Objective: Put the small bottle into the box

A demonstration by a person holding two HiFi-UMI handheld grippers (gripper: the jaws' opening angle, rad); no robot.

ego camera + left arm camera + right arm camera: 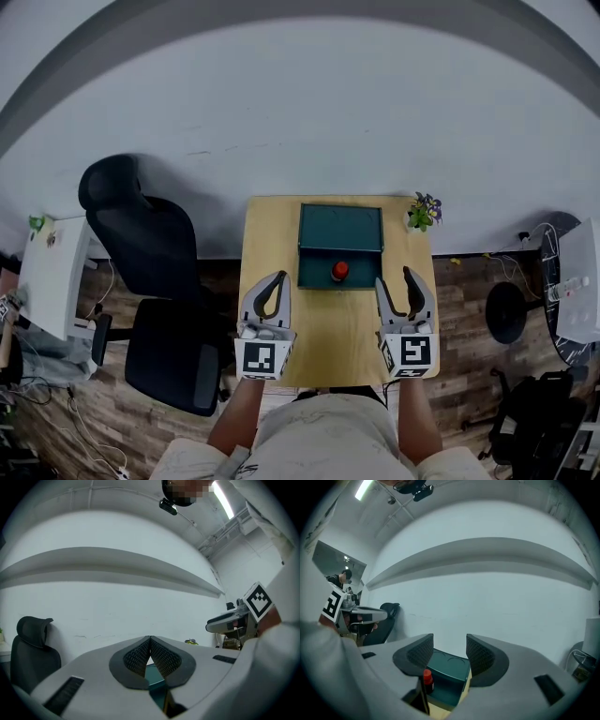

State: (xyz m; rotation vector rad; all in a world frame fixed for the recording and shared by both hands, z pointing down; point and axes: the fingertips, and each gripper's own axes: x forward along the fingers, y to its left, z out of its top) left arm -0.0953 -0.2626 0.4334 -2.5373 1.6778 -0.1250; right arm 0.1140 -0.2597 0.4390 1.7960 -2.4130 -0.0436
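Currently the small bottle (339, 271) stands on the desk (267, 234) against the box's (340, 228) near side, apparently not yet inside, with the left gripper's (275, 278) fingers pressed together on nothing and the right gripper's (395, 278) fingers apart and empty, so grasping and placing remain.

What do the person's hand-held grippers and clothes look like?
The left hand-held gripper and the right hand-held gripper are light grey, with curved jaws, dark textured pads and a white cube bearing black square markers. The top is pale.
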